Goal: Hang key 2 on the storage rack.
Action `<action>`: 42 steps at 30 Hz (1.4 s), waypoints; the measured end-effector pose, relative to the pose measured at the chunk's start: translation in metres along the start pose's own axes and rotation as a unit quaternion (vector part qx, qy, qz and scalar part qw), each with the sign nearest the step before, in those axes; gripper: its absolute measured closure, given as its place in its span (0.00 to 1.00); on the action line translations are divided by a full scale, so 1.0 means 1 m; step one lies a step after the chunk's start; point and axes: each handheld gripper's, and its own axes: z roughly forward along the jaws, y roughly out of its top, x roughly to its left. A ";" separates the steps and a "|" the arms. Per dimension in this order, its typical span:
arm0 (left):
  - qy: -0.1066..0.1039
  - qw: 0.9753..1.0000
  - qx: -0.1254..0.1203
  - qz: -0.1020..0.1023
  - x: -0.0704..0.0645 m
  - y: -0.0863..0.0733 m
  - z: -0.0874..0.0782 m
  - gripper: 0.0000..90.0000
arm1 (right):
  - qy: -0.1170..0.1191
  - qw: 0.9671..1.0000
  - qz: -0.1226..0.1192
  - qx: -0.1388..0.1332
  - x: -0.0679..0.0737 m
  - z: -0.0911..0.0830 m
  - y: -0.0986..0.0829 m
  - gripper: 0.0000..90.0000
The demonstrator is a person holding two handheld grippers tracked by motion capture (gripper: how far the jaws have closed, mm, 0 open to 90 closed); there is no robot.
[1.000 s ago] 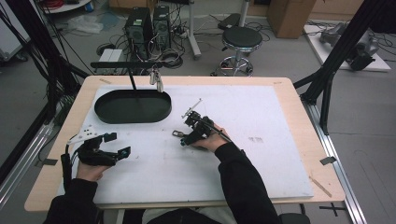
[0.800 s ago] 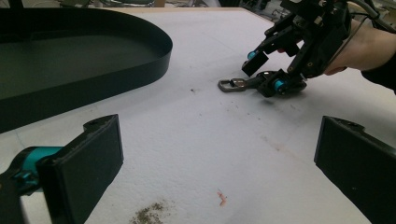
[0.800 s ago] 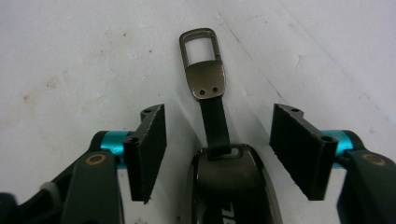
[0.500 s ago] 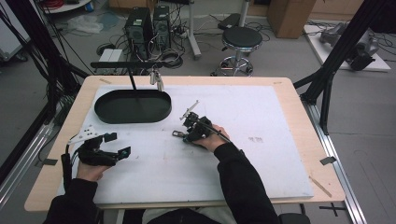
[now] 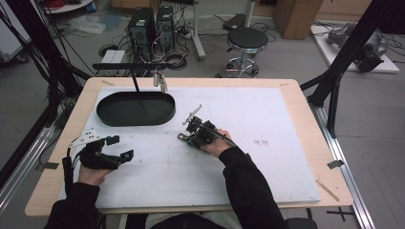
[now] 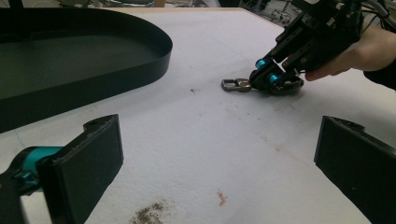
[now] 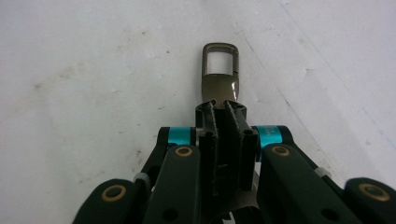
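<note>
white foam mat [image 5: 267, 143] covers most of the wooden table, everything placed off it from the black oval tray [image 5: 136, 109] at the far left of the mat.

tray: shallow, dark, looks empty from above, though a thin black post stands in front of it in the high view and the left gripper view cuts off its far end.

right gripper [image 5: 187, 138], just to the right of the tray and a little nearer the person: jaws pinched narrow on a metal clasp [image 7: 220, 77]. in the right gripper view the two black pads meet over the clasp's flat tongue, the rectangular loop poking out beyond them. left gripper view shows the clasp [image 6: 236, 85] low on the mat, touching it or just off it, i cannot tell which.

left gripper [image 5: 119, 149], below the tray toward the near edge: jaws spread wide, nothing between them, resting idle, aimed toward the clasp.

step in hand, as i read it: the grip on the clasp is made, the lift and carry not yet begun. the tray looks the likely drop spot, but that is a guess. next move calls for a clean raise clear of the mat and then over the tray's rim, keeping the pinch firm since the hold is on a slim, smooth tongue that could pivot or slip.

hard to make out: the rear part of the clasp, buried under the jaws; the small metal pieces hanging beyond the tray's far rim.
</note>
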 end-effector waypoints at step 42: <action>-0.001 1.000 0.003 0.002 0.000 0.000 0.001 0.02 | 0.040 0.975 0.056 -0.212 -0.020 -0.078 0.051 0.94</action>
